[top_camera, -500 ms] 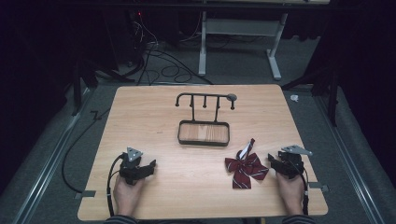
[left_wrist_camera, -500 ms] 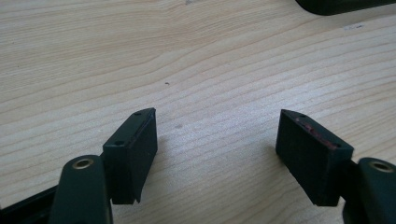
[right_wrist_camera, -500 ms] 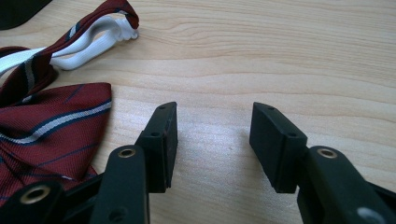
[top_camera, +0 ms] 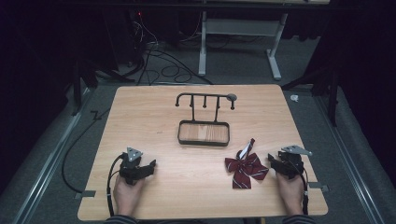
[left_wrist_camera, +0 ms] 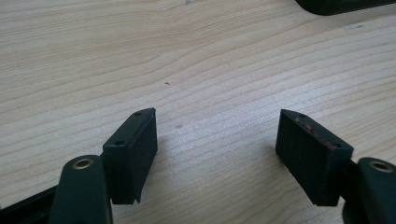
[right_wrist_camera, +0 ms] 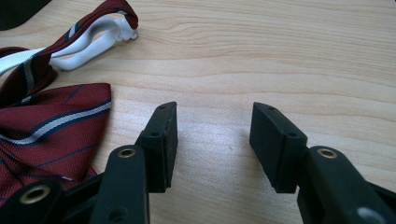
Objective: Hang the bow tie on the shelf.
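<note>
Bow tie (top_camera: 246, 169) lies at 5 o'clock of the stand (top_camera: 204, 119), just beside right gripper (top_camera: 272, 161) — jaws spread, empty; left gripper (top_camera: 150, 166) likewise parted — the knot is best pinched centrally

left hand-held gripper (top_camera: 150, 166) a touch nearer the table's centre

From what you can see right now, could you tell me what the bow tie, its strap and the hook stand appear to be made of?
Bow tie: woven fabric, slight sheen, dark red with white and navy stripes; the weave shows in the right gripper view.
Strap: white, smooth, probably elastic or plastic.
Hook stand: thin black rods, likely painted metal; its tray floor looks like wood.
</note>
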A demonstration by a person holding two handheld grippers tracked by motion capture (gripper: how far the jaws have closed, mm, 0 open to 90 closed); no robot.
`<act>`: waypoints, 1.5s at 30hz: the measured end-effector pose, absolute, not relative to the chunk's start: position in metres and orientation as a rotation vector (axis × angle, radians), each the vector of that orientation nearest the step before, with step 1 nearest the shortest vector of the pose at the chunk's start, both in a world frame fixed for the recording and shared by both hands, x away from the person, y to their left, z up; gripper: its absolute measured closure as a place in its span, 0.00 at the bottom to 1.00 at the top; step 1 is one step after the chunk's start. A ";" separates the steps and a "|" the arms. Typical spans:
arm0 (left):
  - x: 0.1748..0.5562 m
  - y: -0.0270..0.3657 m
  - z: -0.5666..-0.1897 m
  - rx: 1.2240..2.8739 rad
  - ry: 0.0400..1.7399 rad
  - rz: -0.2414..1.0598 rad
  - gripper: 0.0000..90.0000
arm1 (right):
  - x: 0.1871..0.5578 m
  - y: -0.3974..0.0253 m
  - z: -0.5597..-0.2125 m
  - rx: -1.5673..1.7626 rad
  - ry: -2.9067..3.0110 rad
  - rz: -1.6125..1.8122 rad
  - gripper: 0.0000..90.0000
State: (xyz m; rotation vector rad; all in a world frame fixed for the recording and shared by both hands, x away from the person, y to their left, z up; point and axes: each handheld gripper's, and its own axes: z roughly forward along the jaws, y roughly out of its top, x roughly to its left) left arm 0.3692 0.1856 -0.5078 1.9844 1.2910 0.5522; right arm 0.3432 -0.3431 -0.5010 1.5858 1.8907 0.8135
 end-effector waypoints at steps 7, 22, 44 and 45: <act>0.369 0.186 -0.508 1.987 1.290 0.552 0.33 | 0.343 -0.343 -0.501 1.587 1.890 0.814 0.59; 0.369 0.186 -0.508 1.987 1.291 0.551 0.33 | 0.341 -0.340 -0.496 1.576 1.925 0.852 0.63; 0.369 0.187 -0.507 1.985 1.291 0.544 0.33 | 0.351 -0.307 -0.463 1.454 1.995 0.968 0.67; 0.369 0.187 -0.507 1.985 1.291 0.544 0.33 | 0.351 -0.307 -0.463 1.454 1.995 0.968 0.67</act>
